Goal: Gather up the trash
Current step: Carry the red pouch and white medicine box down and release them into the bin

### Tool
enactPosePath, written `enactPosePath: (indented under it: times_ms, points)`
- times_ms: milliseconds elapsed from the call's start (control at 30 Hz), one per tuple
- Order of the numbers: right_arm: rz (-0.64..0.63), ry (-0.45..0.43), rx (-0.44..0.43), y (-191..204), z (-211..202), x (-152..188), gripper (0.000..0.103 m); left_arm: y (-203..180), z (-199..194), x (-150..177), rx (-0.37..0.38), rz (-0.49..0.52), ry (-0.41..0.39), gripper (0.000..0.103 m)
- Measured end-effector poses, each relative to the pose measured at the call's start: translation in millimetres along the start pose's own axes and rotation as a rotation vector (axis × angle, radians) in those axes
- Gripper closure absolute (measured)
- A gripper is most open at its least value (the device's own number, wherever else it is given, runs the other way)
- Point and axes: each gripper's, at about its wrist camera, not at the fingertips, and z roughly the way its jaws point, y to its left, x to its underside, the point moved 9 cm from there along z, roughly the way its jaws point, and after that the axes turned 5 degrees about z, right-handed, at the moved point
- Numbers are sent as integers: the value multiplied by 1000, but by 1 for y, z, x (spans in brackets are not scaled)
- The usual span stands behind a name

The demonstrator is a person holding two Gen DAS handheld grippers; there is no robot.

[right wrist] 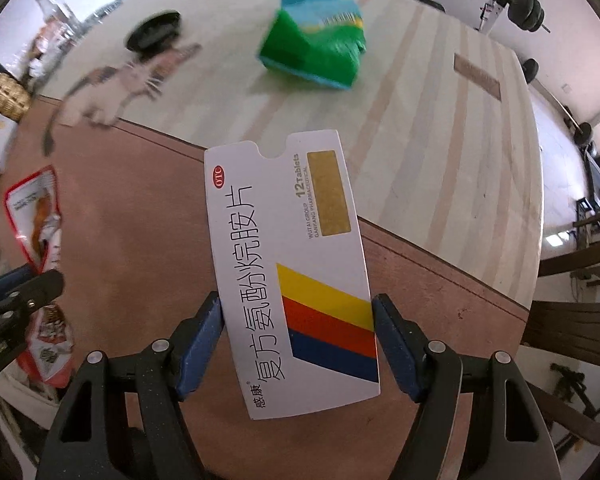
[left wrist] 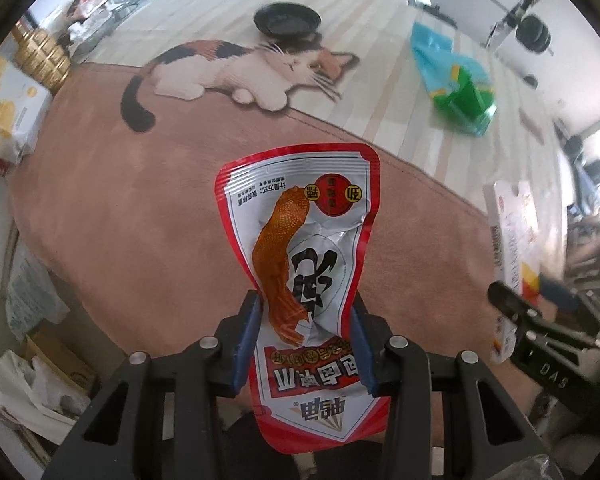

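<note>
Left wrist view: looking down across cat-print tablecloth, brown zone near, striped cream zone far. Lying on the far zone: green-and-blue carton, well apart from both tools, untouched; likely next trash to collect. Beyond it, black dish sitting just past the printed cat's head.

Left gripper closing its blue pads on red-and-white snack pouch, pinching it at the waist so the foil crumples inward; pouch standing up off the cloth, top flaring free above the pads. Mid-body pinch probably chosen for firm hold on slippery film.

Right wrist view: right gripper clamping white medicine box across its narrow width, pads touching both long edges, flat printed face toward the lens. Box riding clear of the table, tab end pointing forward. Edge-to-edge grip keeping thin card from folding.

Both tools hovering near each other over the brown zone, each loaded. No bin or bag clearly identifiable in either view, edges too distorted to tell. Judging: carrying both pieces toward a drop point; carton remaining.
</note>
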Motion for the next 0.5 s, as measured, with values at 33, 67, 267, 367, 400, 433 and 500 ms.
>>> enactPosePath:
  times_ms: [33, 67, 267, 367, 400, 433, 500]
  points:
    - [9, -9, -20, 3, -8, 3, 27, 7, -6, 1, 14, -6, -8, 65]
    - [17, -16, -35, 8, -14, 5, 27, 14, -1, 2, 32, -13, -18, 65]
    - [89, -57, -120, 39, -50, 37, 27, 43, -26, 30, 160, -53, -76, 65]
    - [124, -74, -138, 62, -59, 64, 27, 65, -38, 58, 219, -91, -105, 65]
    - [134, -76, -145, 68, -63, 76, 27, 75, -43, 71, 232, -107, -117, 65]
    - [141, -78, -149, 75, -67, 89, 27, 84, -45, 82, 239, -121, -126, 65]
    - [141, -79, -155, 87, -71, 111, 27, 107, -47, 112, 242, -160, -133, 65]
